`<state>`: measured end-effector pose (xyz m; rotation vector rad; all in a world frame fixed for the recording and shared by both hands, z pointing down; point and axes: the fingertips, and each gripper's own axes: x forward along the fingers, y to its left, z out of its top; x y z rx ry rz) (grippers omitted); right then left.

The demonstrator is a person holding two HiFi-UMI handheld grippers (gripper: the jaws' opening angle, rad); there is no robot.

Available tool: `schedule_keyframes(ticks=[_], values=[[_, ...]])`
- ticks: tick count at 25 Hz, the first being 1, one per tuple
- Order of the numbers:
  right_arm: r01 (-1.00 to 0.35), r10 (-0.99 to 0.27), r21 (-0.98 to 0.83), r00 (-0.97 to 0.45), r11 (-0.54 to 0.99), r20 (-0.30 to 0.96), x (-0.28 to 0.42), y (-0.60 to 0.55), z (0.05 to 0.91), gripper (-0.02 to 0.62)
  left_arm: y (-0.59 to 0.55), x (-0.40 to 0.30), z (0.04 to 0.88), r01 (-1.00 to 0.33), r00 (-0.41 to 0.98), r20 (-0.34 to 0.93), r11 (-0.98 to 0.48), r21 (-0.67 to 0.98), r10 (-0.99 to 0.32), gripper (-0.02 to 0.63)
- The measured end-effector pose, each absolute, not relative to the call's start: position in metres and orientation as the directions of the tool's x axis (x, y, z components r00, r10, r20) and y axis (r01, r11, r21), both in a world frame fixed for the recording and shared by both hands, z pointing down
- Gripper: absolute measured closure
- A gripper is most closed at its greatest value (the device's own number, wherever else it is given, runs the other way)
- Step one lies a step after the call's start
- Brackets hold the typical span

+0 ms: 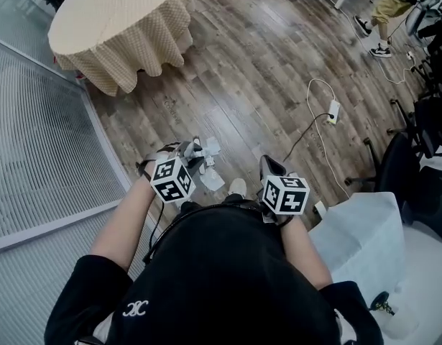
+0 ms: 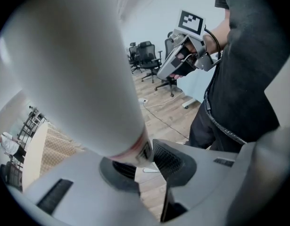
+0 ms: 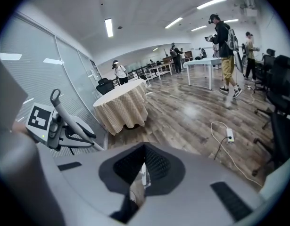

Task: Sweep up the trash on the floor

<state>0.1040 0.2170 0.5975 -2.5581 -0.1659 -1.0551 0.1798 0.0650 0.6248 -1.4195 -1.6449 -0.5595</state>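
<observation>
Wood-plank floor carries scraps of paper trash at 1 o'clock of the left tool, which partly hides them. That tool clamps a pale pole with both ends cut off. The right tool is nearly closed, and a pale sliver in its slit is unreadable.

Right of the round table, the bare wooden floor lies open. Farther right, a cable and power strip cross the boards, with office chairs beyond. A glass partition walls off the table's left.
</observation>
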Motion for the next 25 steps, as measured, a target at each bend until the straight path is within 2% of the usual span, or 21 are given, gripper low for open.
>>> schedule_keyframes(ticks=[4,10,18,25], values=[[0.172,-0.071,-0.286,0.733,-0.943,0.677,0.124,0.197,0.589,0.581,0.046,0.185,0.6,0.959,0.075,0.818,0.182,-0.215,0.57,0.525],[0.052,-0.123,-0.256,0.773,-0.965,0.623,0.159,0.158,0.556,0.581,0.021,0.2,0.553,0.974,0.18,0.736,-0.012,-0.228,0.653,0.526],[-0.042,-0.135,-0.19,0.848,-0.981,0.512,0.199,0.128,0.483,0.581,0.022,0.224,0.437,0.964,0.266,0.431,-0.225,-0.144,0.862,0.528],[-0.054,-0.135,-0.204,0.901,-0.978,0.413,0.219,0.116,0.432,0.581,0.024,0.24,0.36,0.956,0.29,0.246,-0.292,-0.03,0.925,0.531]])
